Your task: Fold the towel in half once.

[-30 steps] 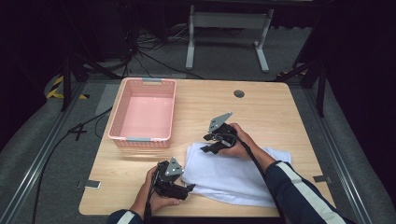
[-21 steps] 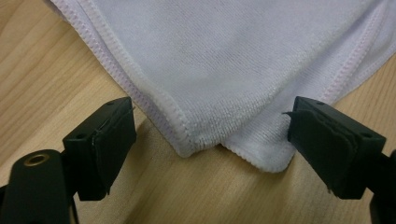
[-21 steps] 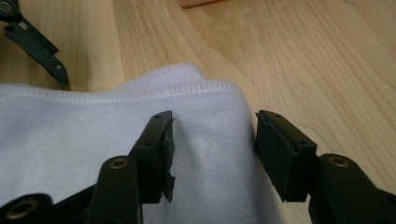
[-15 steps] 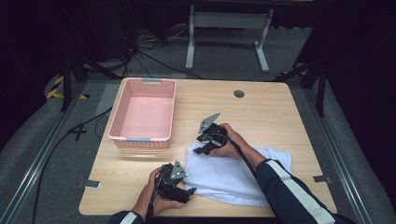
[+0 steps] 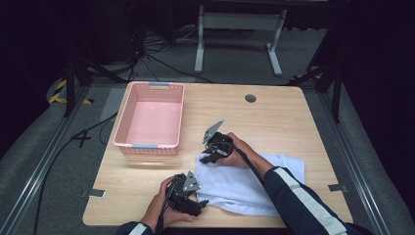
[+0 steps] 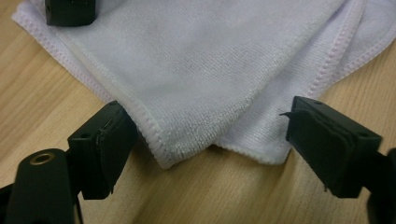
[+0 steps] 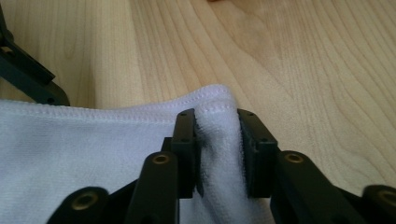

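Two grippers work one white towel (image 5: 247, 183) that lies flat near the front edge of the table (image 5: 293, 122), right of centre. Nearest the person, the left gripper (image 5: 198, 201) sits low at the towel's front left corner with its jaws wide; the folded corner (image 6: 187, 149) lies between them, the left pad about touching the hem, the right pad apart from the cloth. Farther in, at the towel's back left corner, the right gripper (image 7: 215, 135) has just been closing and its jaws stand narrow, pinching a bunched ridge of cloth. Beyond both, on the table's left side, a pink basket (image 5: 131, 142) stands well apart from the towel.
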